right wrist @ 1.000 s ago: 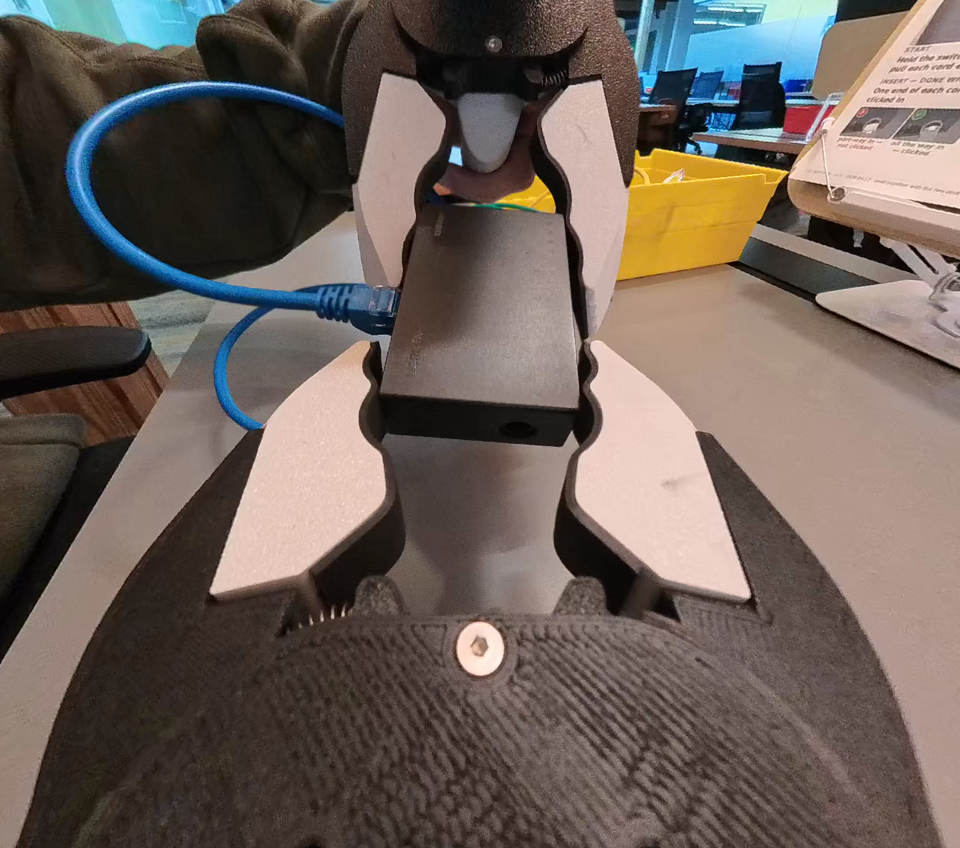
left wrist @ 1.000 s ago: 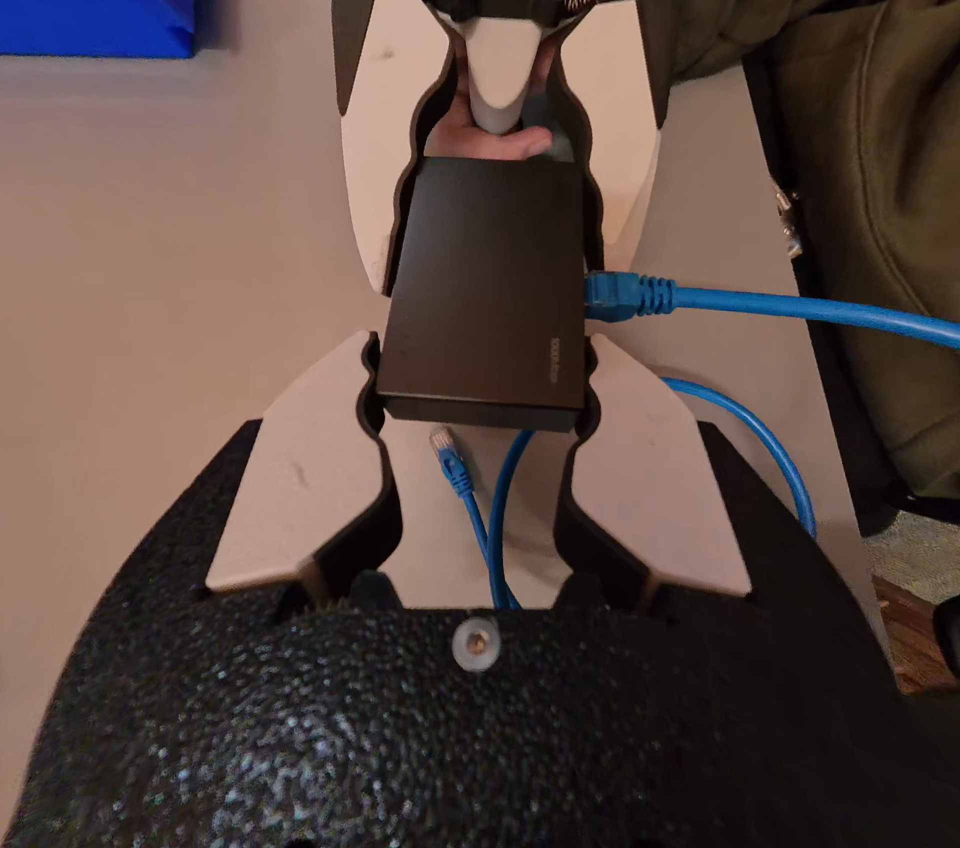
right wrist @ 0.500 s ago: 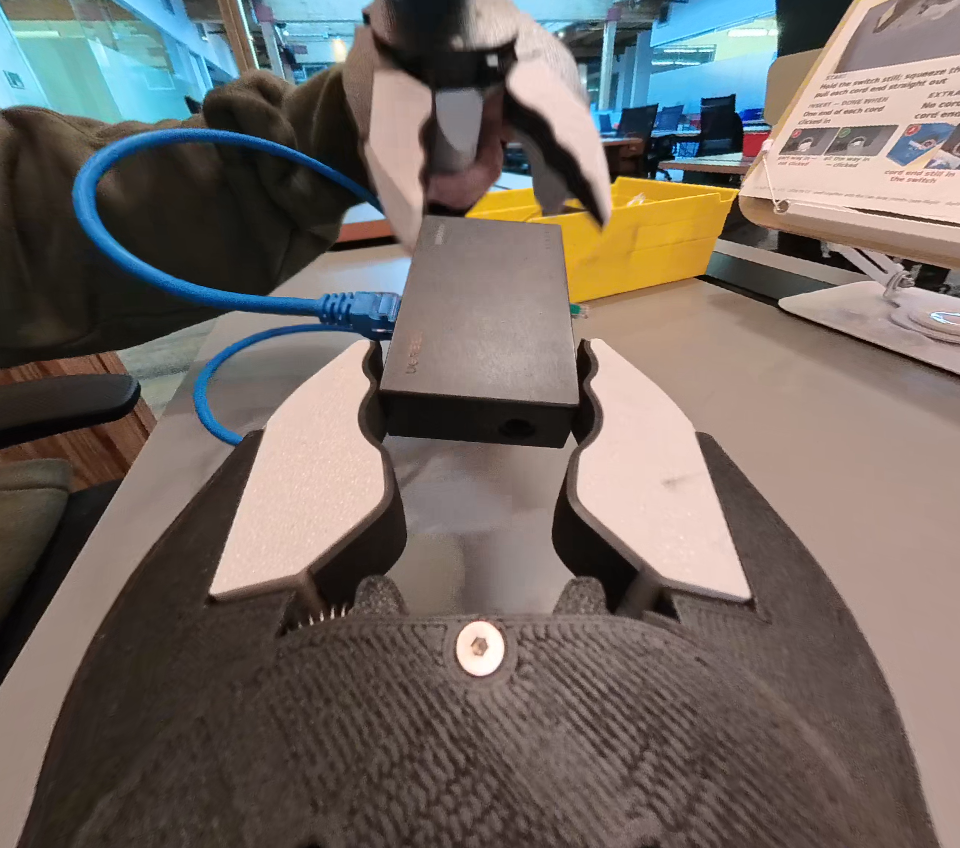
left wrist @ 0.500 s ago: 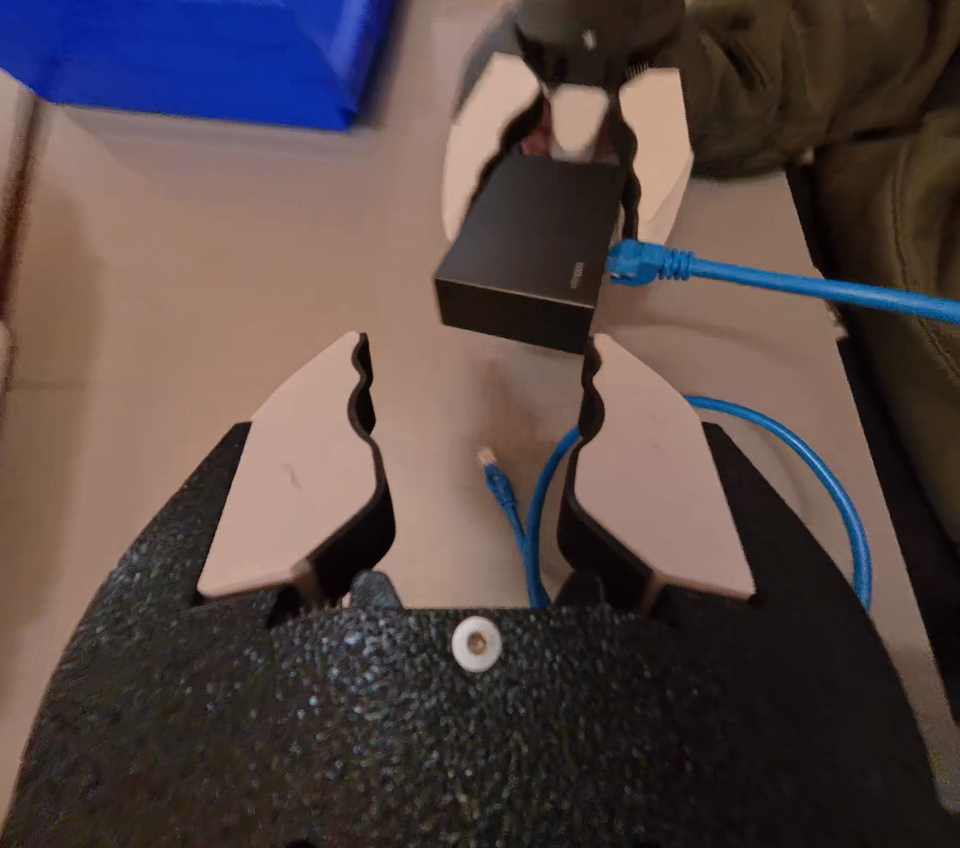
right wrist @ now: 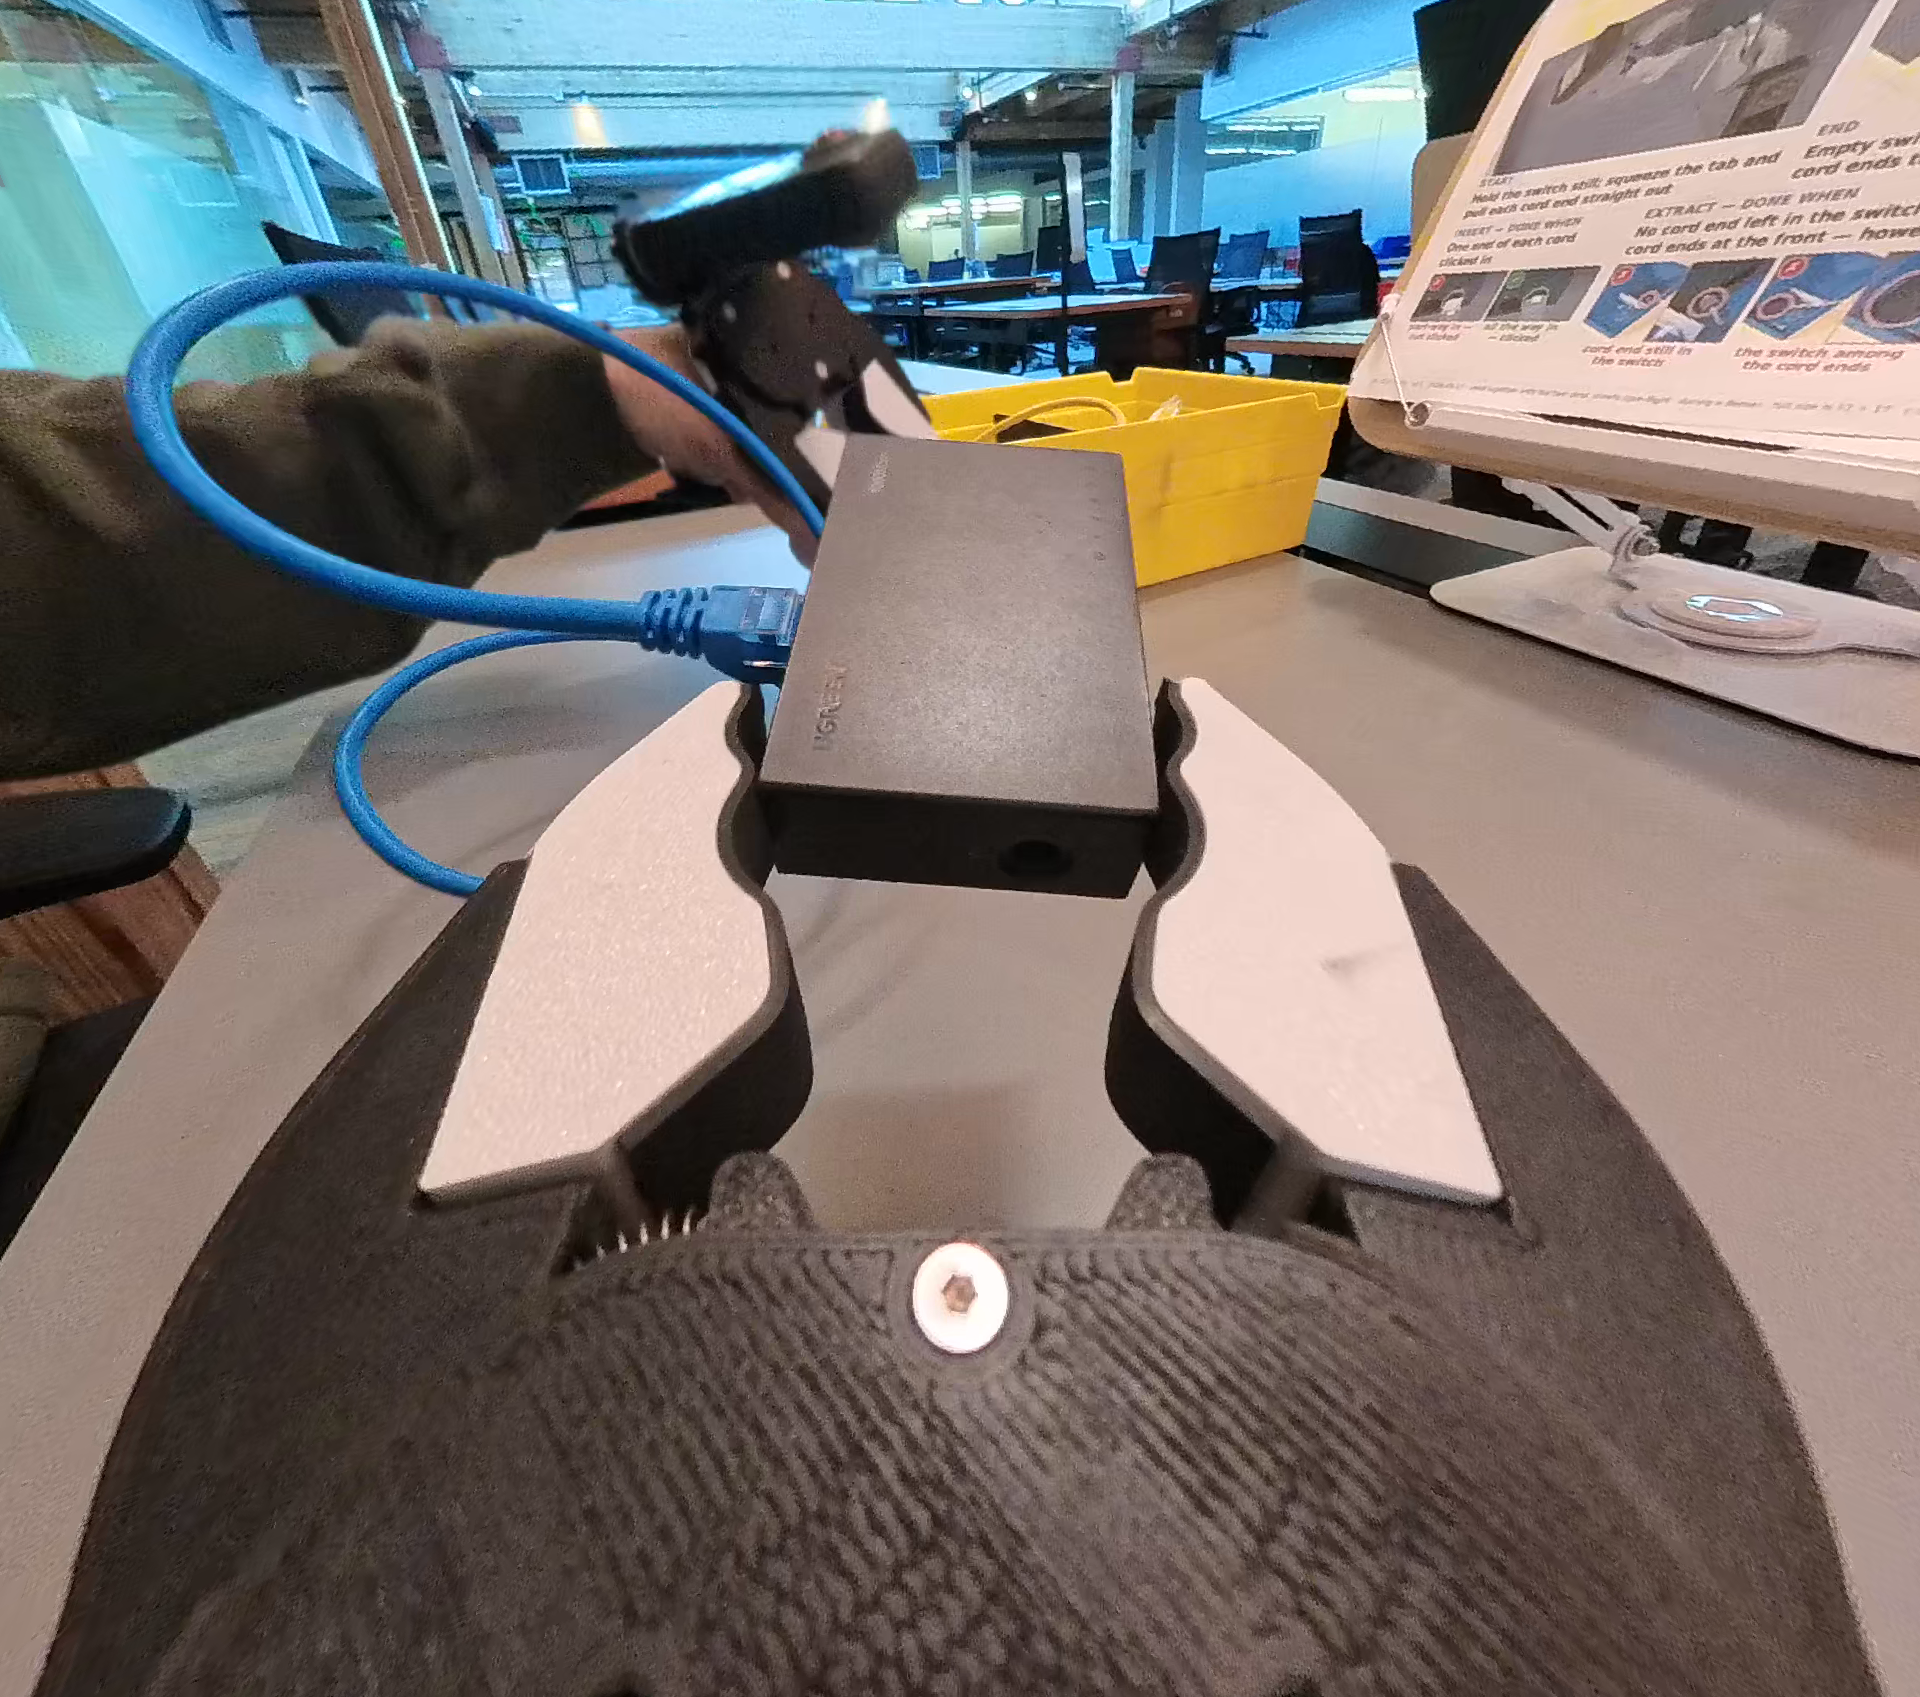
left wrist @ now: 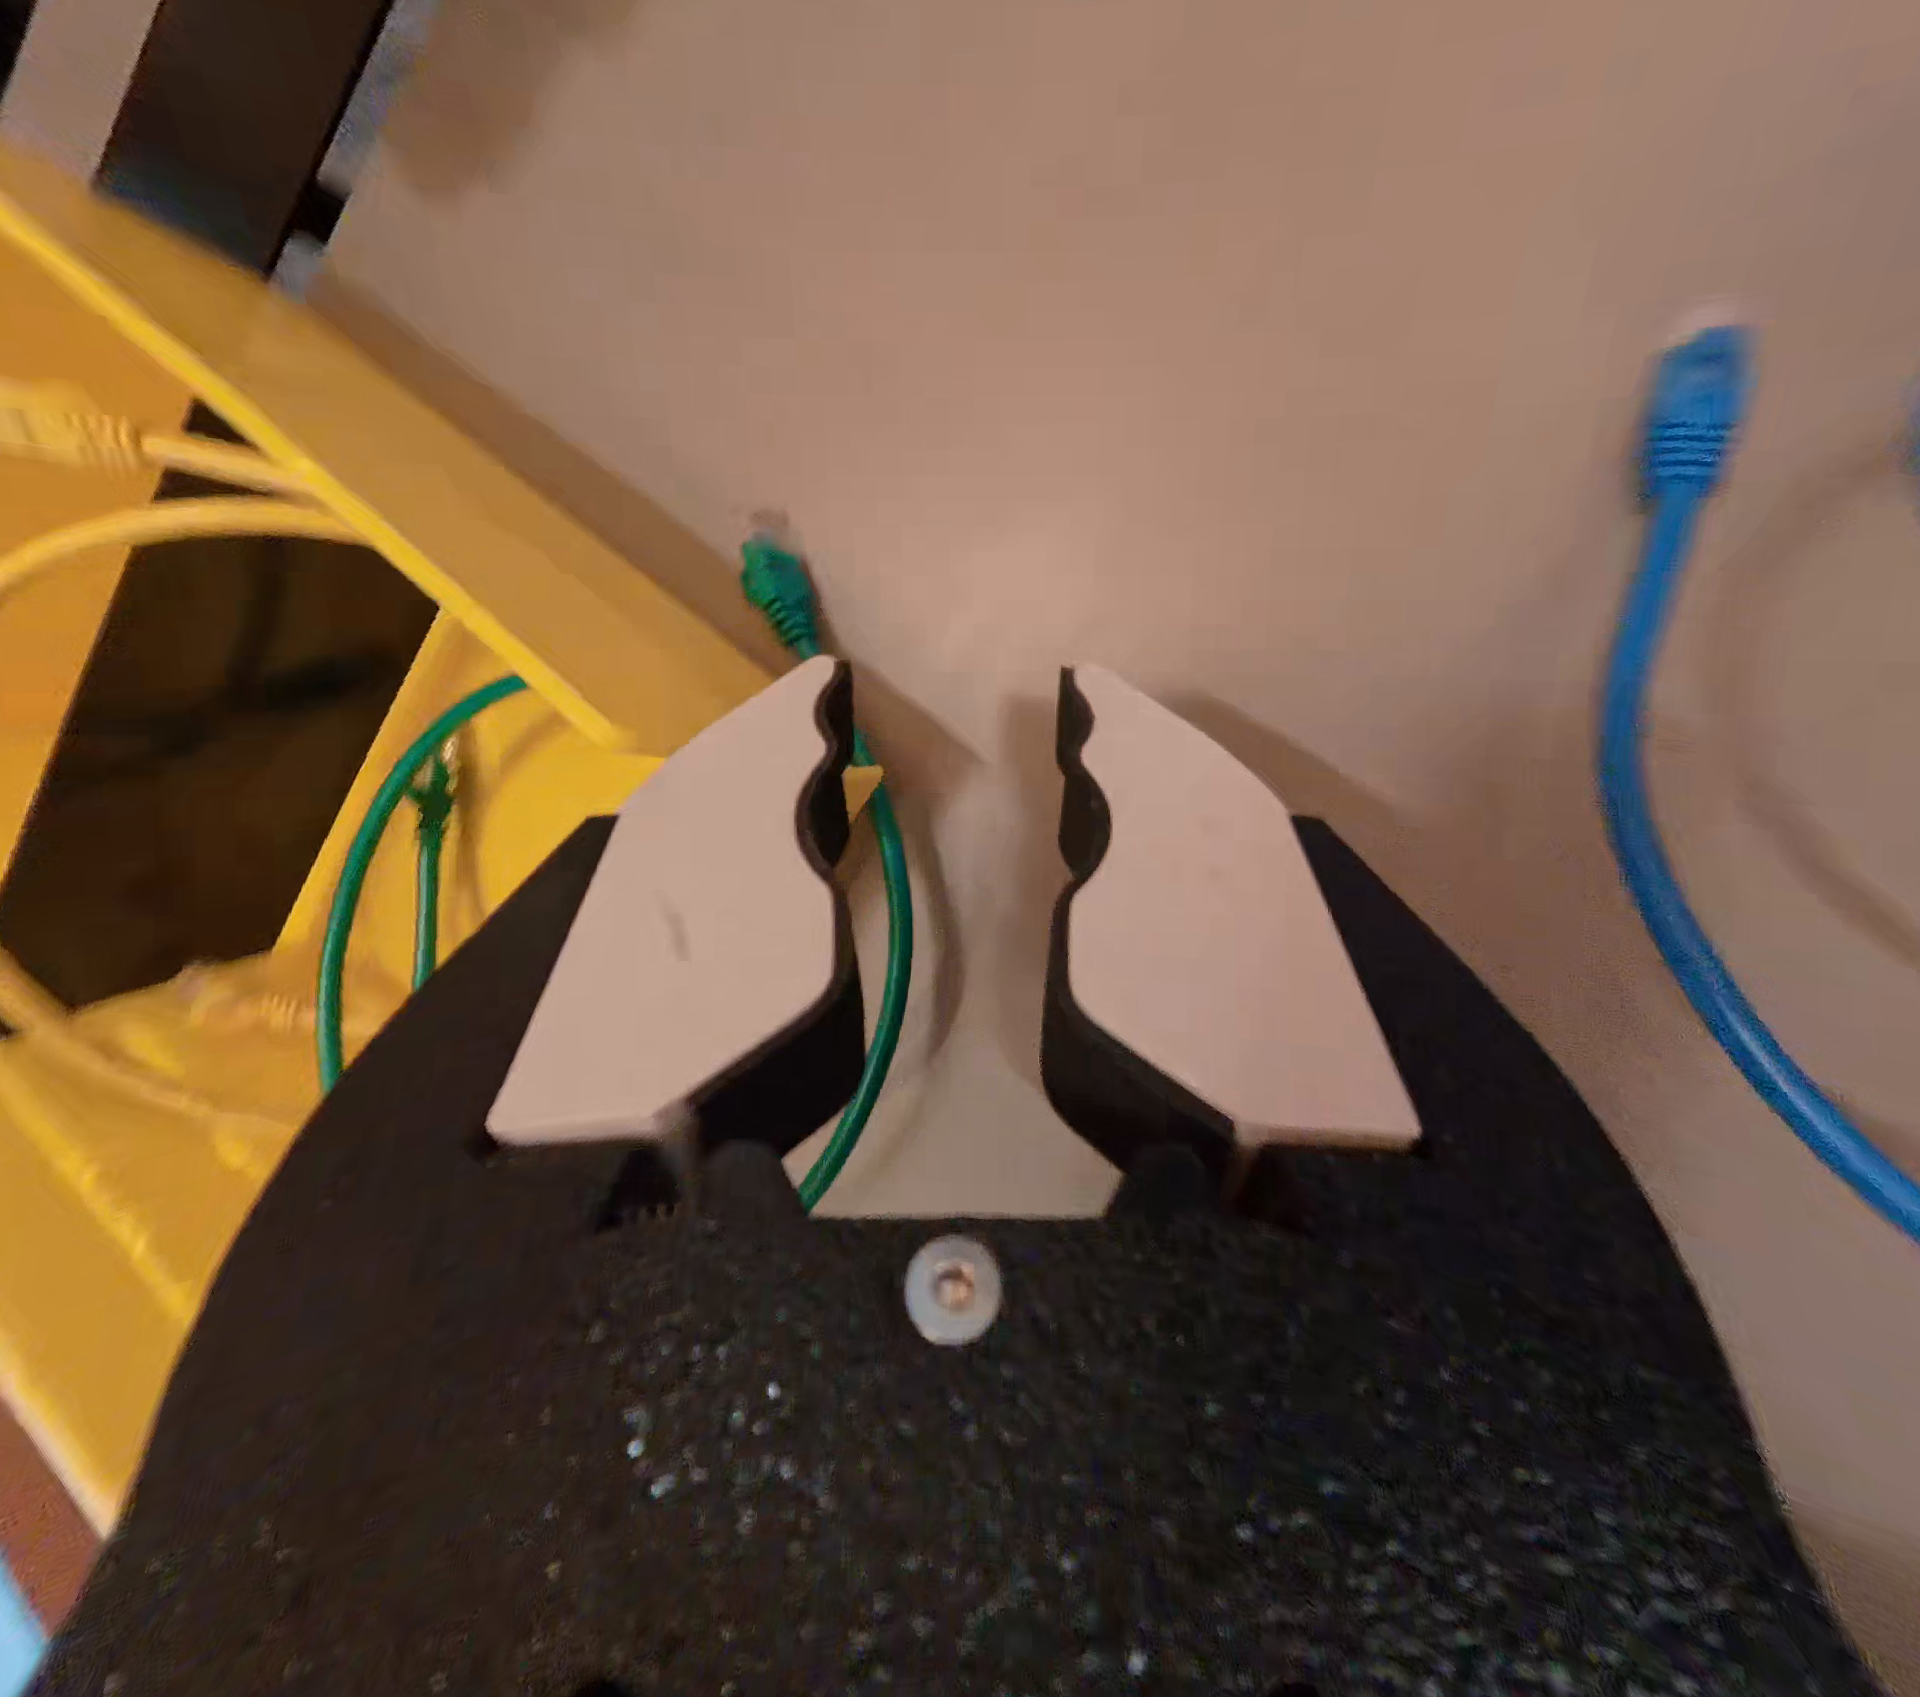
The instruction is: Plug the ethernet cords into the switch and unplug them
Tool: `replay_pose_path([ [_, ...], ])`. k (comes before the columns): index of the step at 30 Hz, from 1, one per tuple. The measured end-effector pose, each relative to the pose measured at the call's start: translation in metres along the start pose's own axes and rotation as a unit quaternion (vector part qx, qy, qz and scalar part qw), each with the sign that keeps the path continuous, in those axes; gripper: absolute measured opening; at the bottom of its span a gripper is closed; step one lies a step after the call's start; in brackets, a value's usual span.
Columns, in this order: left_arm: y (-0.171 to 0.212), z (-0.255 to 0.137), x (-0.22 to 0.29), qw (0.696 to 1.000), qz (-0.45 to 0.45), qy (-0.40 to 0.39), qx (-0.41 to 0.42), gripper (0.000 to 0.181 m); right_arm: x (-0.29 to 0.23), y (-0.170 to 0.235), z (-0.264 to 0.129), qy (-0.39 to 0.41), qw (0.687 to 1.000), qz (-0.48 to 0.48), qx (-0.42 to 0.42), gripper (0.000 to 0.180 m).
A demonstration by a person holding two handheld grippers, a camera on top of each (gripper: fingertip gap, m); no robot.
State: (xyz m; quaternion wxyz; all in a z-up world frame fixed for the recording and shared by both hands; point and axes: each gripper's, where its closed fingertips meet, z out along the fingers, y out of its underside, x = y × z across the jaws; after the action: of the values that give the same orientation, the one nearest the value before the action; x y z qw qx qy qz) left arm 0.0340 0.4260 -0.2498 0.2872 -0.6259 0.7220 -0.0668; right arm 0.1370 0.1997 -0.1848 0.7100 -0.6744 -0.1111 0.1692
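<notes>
My right gripper is shut on the near end of the black switch and holds it above the table. A blue cord is plugged into the switch's left side and loops back down to the table. My left gripper is open and empty, low over the table. A green cord runs under its left finger, with its plug just ahead of the fingertips. The blue cord's free plug lies to the right. The left gripper also shows, blurred, behind the switch in the right wrist view.
A yellow bin with yellow cords stands at the left of the left gripper; it also shows in the right wrist view behind the switch. An instruction sheet on a stand is at the right. A person's olive sleeve reaches in from the left.
My left gripper let go of the switch's far end, opened, and swung away to the green cord beside the yellow bin. My right gripper kept its hold on the switch.
</notes>
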Motion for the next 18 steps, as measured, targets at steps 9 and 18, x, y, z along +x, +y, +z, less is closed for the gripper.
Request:
replay_pose_path([
  [9,0.013,0.05,-0.021,0.957,0.142,-0.19,-0.167,0.02,-0.001,-0.008,-0.015,-0.014,0.999,-0.003,0.031,0.072],
  [18,-0.028,0.036,-0.004,0.979,0.057,-0.196,-0.026,0.042,0.009,-0.016,-0.036,-0.016,0.998,0.008,0.059,0.072],
])
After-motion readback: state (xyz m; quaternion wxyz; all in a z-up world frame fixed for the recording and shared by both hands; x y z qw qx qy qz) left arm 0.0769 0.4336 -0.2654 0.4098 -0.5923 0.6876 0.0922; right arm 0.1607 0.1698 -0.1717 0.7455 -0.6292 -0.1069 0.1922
